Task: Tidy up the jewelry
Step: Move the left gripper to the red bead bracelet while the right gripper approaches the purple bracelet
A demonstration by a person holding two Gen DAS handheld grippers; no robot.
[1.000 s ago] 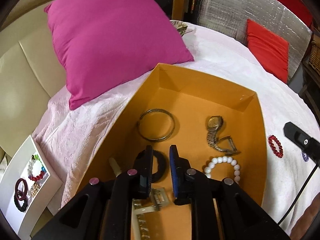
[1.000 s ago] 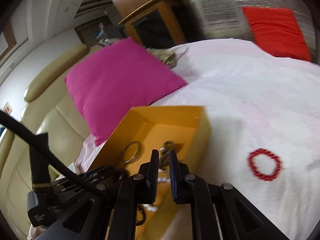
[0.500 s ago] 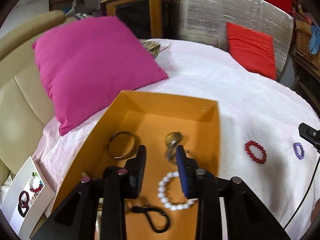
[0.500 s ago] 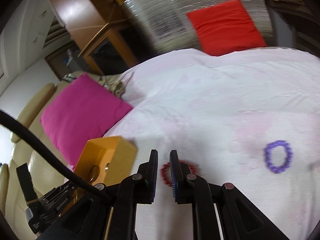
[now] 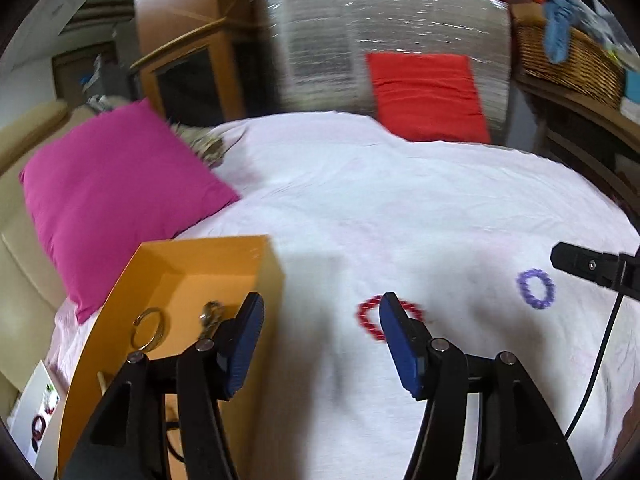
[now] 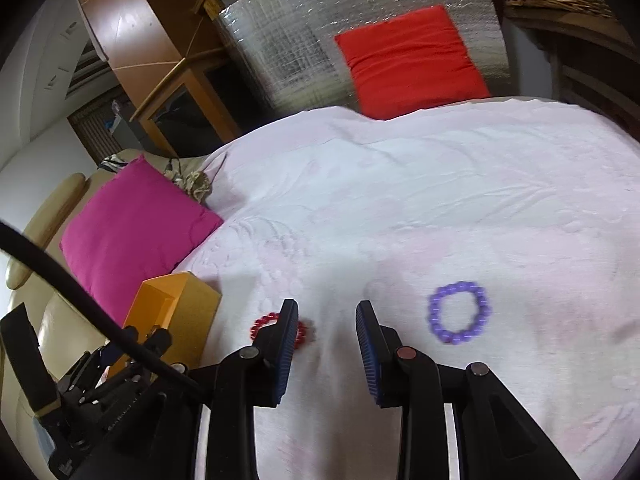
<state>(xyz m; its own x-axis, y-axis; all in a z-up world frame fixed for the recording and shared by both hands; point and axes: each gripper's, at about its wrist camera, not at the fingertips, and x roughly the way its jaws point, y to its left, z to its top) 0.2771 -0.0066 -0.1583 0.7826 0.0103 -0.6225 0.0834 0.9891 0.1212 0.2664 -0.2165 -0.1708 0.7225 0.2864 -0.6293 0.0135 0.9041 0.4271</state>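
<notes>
An orange box lies on the pink bedspread and holds a metal bangle and a watch. A red bead bracelet lies on the spread right of the box, partly behind my left gripper's right finger. A purple bead bracelet lies farther right. My left gripper is open and empty above the spread. My right gripper is open and empty between the red bracelet and the purple bracelet. The box shows at its left.
A magenta pillow lies behind the box. A red cushion leans on a silver foil panel at the bed's far edge. A white tray with bracelets sits at lower left. A wicker basket stands at right.
Both grippers have opened wide and swung right, away from the box toward the bracelets on the spread. A black bracelet dropped from the left gripper into the box.
</notes>
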